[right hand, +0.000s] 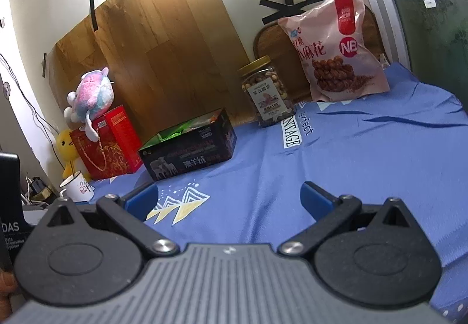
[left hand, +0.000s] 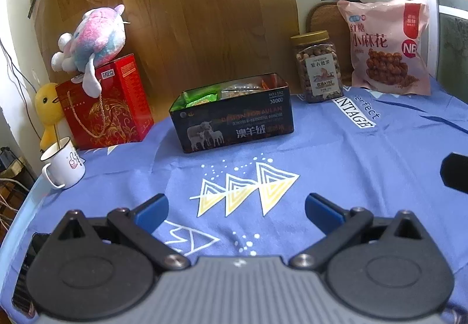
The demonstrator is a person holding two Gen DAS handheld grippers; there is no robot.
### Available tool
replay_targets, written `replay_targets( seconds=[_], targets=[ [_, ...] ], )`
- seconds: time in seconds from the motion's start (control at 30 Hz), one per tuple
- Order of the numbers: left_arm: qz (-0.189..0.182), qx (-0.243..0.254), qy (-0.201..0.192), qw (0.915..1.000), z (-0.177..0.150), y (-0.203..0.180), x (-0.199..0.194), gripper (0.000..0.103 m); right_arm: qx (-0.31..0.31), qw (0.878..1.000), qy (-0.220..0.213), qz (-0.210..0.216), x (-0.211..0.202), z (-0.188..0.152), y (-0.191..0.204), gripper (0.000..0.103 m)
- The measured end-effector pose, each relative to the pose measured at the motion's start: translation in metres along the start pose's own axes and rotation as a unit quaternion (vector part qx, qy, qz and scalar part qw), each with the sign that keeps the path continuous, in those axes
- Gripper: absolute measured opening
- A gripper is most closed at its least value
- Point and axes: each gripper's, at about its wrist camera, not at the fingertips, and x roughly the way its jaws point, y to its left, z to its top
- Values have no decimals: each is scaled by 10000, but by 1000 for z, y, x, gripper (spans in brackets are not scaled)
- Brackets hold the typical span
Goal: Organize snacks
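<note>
Blue cloth (left hand: pixel 336 148) covers the table, and from the left wrist the left gripper (left hand: pixel 236 208) hangs wide open and empty above it, facing the dark tin (left hand: pixel 234 122) already packed with green and orange packets. The nut jar (left hand: pixel 317 68) stands just right of the tin, and the pink snack bag (left hand: pixel 386 46) leans upright beyond it. From the right wrist, the right gripper (right hand: pixel 229 198) is also spread wide with nothing held, the jar (right hand: pixel 267 91) and bag (right hand: pixel 333 46) well ahead. With no loose packets left on the cloth, sorting looks nearly done; any next reach should square up on the jar's body below the lid.
</note>
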Motion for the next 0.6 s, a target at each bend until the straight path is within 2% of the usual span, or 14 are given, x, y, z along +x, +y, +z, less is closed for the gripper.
replay_targets(
  seconds=[0.6],
  targets=[
    [255, 108, 31, 9996, -2, -3, 6, 103, 70, 9999, -9, 86, 1, -1, -2, 103]
  ],
)
